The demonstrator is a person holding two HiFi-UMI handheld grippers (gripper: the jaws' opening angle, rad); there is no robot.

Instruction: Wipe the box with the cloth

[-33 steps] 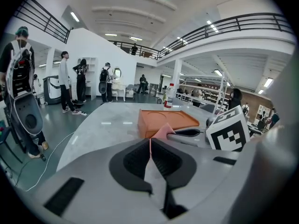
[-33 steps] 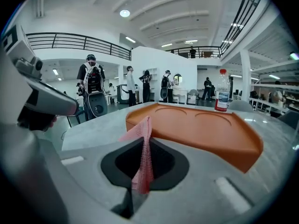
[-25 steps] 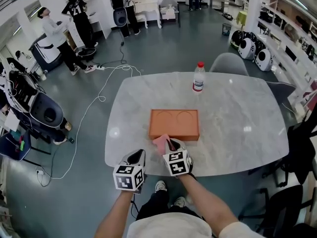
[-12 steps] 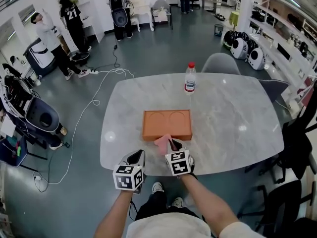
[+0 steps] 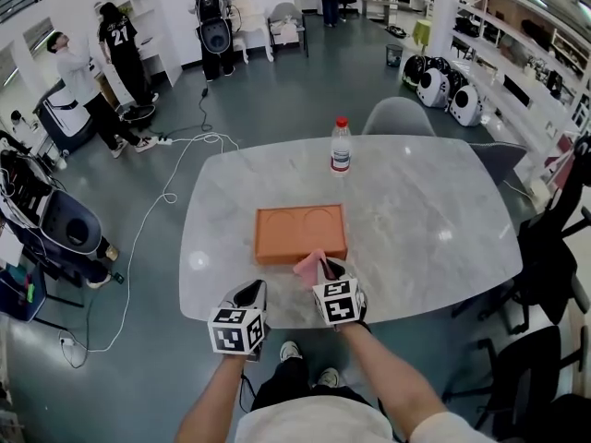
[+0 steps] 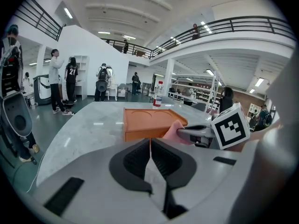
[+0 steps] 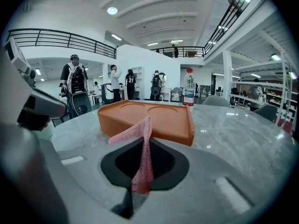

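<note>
The right gripper (image 5: 323,266), clamped on the cloth (image 5: 306,266), was just before the box (image 5: 300,233), at its long near side; the left gripper (image 5: 256,292), jaws together and empty, was farther.

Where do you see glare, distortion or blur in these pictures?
Head view: pale glare spots sit on the grey marble table, whose edges bow. Left gripper view: a black ring vignettes the frame. Right gripper view: the orange rectangular box is sharp; the pink cloth softens close to the right tool.

White 21 on a person's black shirt (image 5: 117,37), bottle label (image 5: 341,159) unreadable
</note>
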